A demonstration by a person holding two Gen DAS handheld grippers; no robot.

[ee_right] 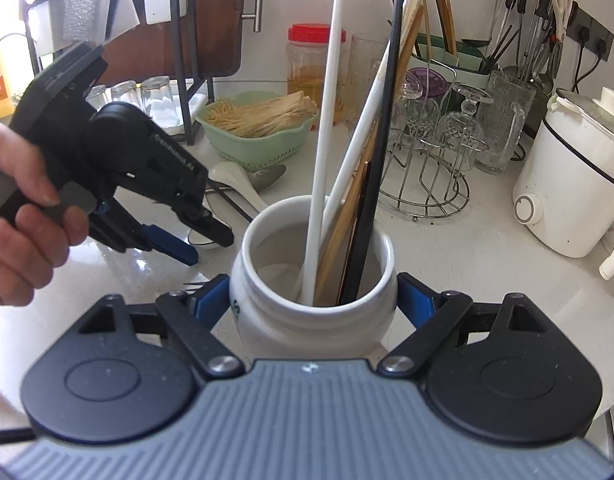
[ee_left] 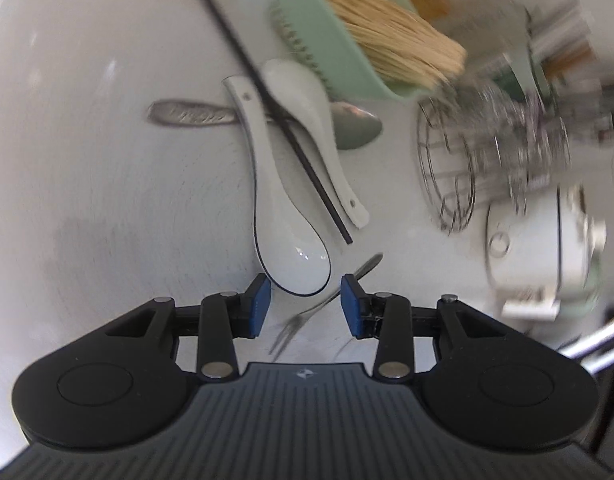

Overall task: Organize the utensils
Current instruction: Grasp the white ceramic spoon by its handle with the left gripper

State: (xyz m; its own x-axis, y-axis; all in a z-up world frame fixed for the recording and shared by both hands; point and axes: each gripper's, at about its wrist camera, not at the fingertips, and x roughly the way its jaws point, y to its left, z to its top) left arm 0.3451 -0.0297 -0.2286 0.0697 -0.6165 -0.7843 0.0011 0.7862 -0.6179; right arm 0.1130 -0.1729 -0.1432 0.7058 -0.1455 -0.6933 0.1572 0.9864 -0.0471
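Observation:
My left gripper [ee_left: 307,305] stands open, pointing down at the white counter [ee_left: 107,200]. A white ceramic spoon with a dark rim [ee_left: 293,258] lies just ahead of its blue pads, not touched. A small metal fork [ee_left: 307,314] lies on the counter under the gap between the fingers. Beyond are a second white spoon [ee_left: 307,120], a black chopstick [ee_left: 307,164] and a metal spoon [ee_left: 355,124]. My right gripper [ee_right: 313,300] is shut on a white ceramic jar [ee_right: 267,320] that holds white, wooden and black chopsticks [ee_right: 371,184]. The right wrist view shows a hand holding the left gripper [ee_right: 199,242] left of the jar.
A green colander [ee_right: 259,140] of pale straws sits behind the spoons. A wire rack with glasses [ee_right: 431,168] stands to the right, and a white electric pot [ee_right: 567,184] beside it. A dish rack [ee_right: 179,60] and a red-lidded jar [ee_right: 311,60] stand at the back.

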